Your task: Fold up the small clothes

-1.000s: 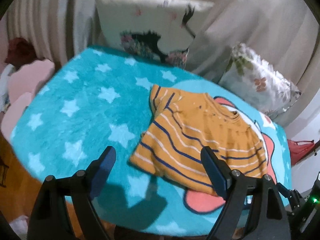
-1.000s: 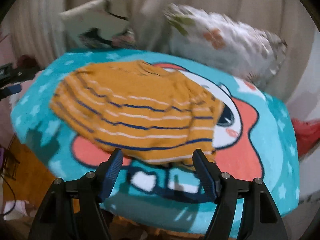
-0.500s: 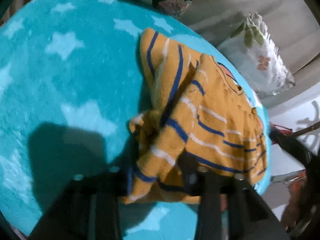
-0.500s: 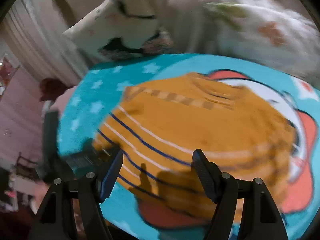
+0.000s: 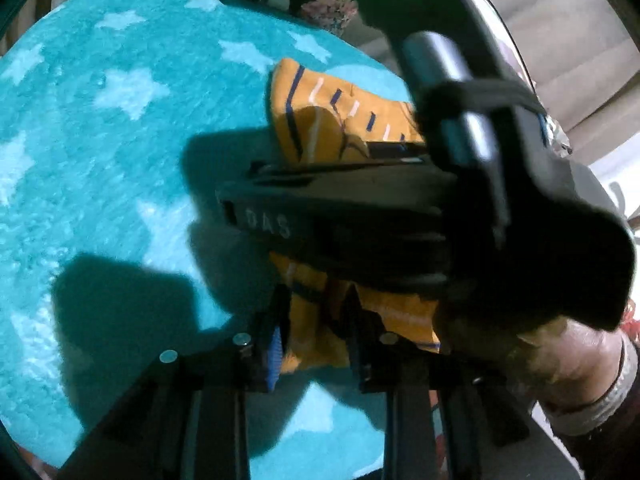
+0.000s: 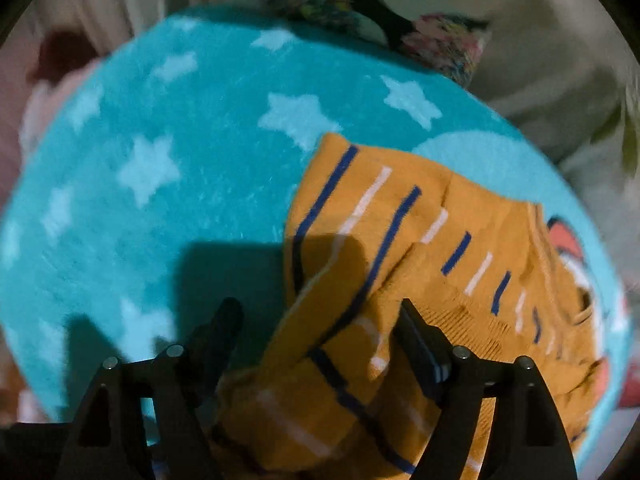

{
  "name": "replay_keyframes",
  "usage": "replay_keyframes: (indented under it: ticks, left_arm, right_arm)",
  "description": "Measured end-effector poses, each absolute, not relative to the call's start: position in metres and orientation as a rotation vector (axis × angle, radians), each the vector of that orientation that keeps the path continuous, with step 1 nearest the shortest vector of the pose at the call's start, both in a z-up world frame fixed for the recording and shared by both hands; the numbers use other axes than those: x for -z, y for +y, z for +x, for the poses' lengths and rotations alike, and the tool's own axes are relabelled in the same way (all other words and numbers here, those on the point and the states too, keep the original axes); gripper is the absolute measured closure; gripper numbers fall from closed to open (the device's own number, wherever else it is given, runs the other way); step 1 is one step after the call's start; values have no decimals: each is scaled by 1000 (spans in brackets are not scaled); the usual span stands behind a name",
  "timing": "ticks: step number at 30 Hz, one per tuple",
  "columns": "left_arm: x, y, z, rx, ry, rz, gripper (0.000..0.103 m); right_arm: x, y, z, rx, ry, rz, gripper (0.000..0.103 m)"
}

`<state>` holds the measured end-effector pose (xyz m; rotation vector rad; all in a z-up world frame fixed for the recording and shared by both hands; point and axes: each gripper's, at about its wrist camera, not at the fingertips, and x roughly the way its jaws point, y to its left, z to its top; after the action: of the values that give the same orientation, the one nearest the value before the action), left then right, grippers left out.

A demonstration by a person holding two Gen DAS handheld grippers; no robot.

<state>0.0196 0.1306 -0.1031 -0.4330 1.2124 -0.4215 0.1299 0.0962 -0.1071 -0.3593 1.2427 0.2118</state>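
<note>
A small orange shirt with blue and white stripes [image 6: 400, 240] lies on a teal star-patterned blanket [image 6: 160, 140]; it also shows in the left wrist view [image 5: 320, 112]. My left gripper [image 5: 316, 332] is shut on the shirt's near hem and lifts it. My right gripper [image 6: 316, 332] is open, its fingers on either side of a raised fold of the shirt. In the left wrist view the right gripper's black body [image 5: 440, 220] crosses in front and hides most of the shirt.
The blanket [image 5: 100, 140] fills the left of the view. Patterned pillows [image 6: 440, 40] and a beige sofa back [image 6: 540, 80] lie behind. A hand [image 5: 560, 352] holds the right gripper at lower right.
My left gripper has closed on the shirt's hem and lifted it. My right gripper has swung left over the shirt and now sits just ahead of the left gripper.
</note>
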Motion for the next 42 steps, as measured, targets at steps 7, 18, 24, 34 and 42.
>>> replay_keyframes:
  ticks: [7, 18, 24, 34, 42]
  left_arm:
    - [82, 159, 2, 375, 1178, -485, 78]
    - [39, 152, -24, 211, 1130, -500, 72]
    - [19, 83, -24, 225, 1107, -429, 70]
    - [12, -24, -22, 292, 1127, -366, 63]
    - [6, -60, -24, 299, 1115, -320, 61]
  right_arm:
    - [88, 62, 125, -233, 1202, -209, 74]
    - [-4, -112, 86, -359, 959, 301, 79]
    - [31, -268, 39, -230, 951, 525, 78]
    - [53, -382, -17, -115, 942, 738, 56]
    - [48, -346, -5, -268, 1018, 721, 42]
